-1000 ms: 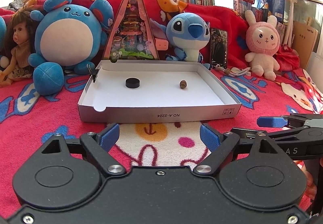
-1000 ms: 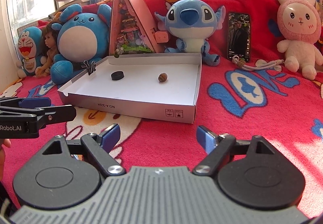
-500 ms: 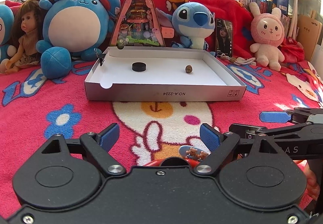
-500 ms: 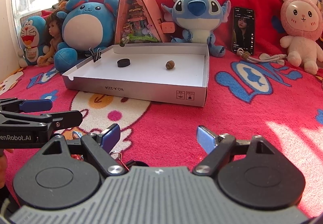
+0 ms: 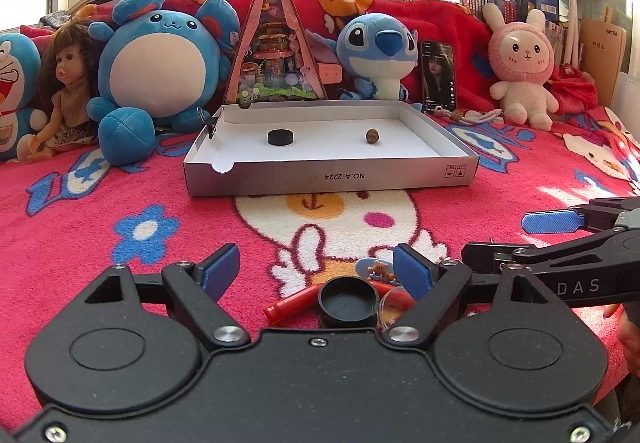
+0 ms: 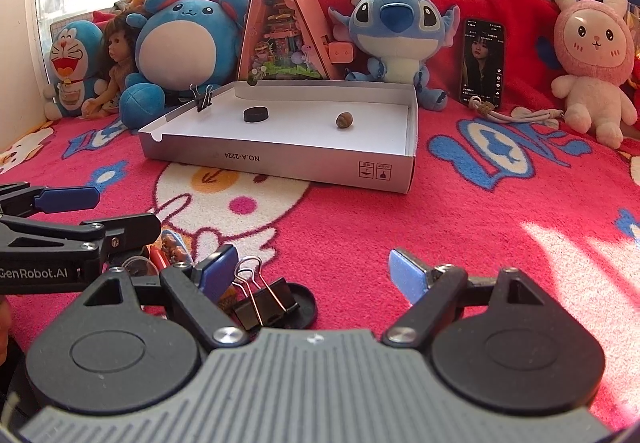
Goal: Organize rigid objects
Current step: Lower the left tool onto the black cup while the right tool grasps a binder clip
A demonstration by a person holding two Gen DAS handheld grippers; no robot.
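Red cartoon-print blanket lay under a shallow white cardboard tray (image 5: 328,179) already holding a black disc (image 5: 280,137) and a brown nut (image 5: 372,135). Our left tongs (image 5: 316,269), narrowing, and right tongs (image 6: 308,271) gaped empty; a black cap (image 5: 348,301), red tube (image 5: 296,301) and black binder clip (image 6: 264,303) remained outside.

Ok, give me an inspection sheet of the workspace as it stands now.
Surface: red patterned blanket.
Job's things: white tray holding a black disc and a nut; near the grippers a black cap, red tube, binder clip.
Clutter: plush toys, a doll, a phone, all behind the tray.
Grippers: left hand-held gripper open, jaws just closing slightly, cap between them untouched; right hand-held gripper open, empty.
Cables: beige cord by the phone.
Surroundings: bookshelves, windows.
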